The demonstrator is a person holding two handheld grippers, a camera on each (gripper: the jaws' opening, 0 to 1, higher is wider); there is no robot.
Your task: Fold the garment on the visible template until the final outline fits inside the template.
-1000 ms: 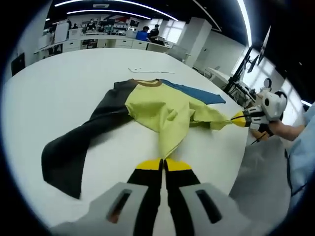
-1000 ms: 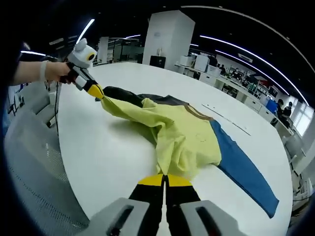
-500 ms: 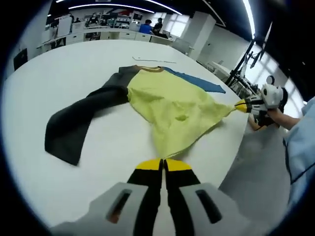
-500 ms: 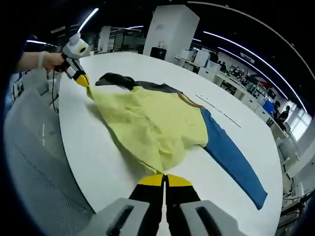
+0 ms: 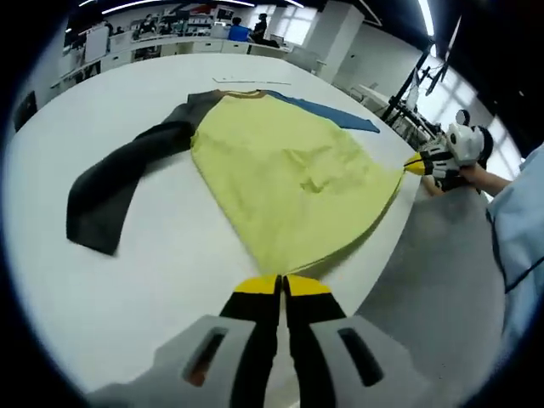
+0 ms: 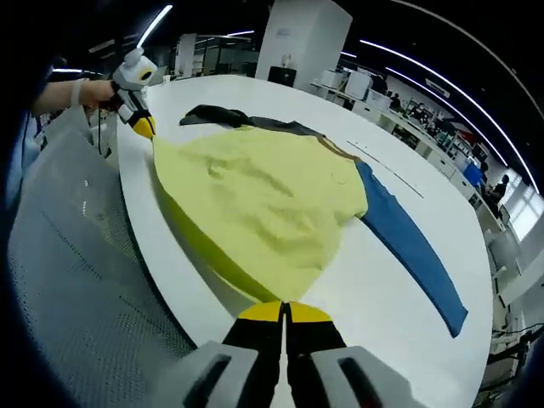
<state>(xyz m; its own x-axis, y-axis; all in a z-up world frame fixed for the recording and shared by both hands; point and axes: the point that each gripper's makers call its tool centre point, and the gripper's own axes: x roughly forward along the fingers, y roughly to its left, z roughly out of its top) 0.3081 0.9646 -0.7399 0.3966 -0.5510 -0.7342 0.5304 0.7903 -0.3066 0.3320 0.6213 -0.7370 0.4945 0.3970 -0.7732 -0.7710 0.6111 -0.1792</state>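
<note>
Two grippers hold the bottom edge of the shirt, one at each corner. Closest, the left gripper (image 5: 281,285) has its jaws pressed together on the yellow hem, and so does the right gripper (image 6: 285,312). The shirt (image 5: 285,174) lies spread on the white table (image 5: 170,255), its hem hanging a little over the near edge. Farther off lie the black sleeve (image 5: 110,191) and the blue sleeve (image 6: 408,246). It looks light, soft and floppy, so it will sag and wrinkle. I think the corners are the best spots to hold.
</note>
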